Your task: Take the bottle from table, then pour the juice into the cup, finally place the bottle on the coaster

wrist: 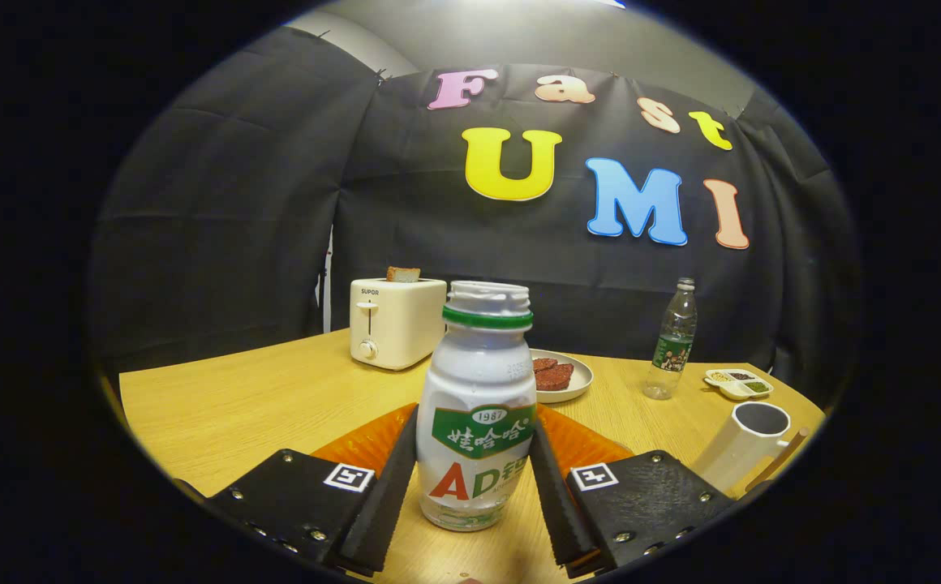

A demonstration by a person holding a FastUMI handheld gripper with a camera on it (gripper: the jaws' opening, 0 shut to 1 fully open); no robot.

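A small white juice bottle point(477, 405) with a green neck ring, an open mouth and a green and red label stands upright between my fingers. My gripper point(475, 422) is shut on it, with both pads pressed against its lower sides. Its base is close to the wooden table point(227, 405); I cannot tell whether it rests there. An orange coaster point(365, 444) lies just behind the bottle and shows on both sides of it. A white cup point(750, 442) with a dark inside stands beyond my right finger.
At the back of the table stands a cream toaster point(396, 322) with a slice of bread in it. A plate point(577, 381) of reddish food, a clear water bottle point(672, 341) and a small divided dish point(738, 384) sit further right.
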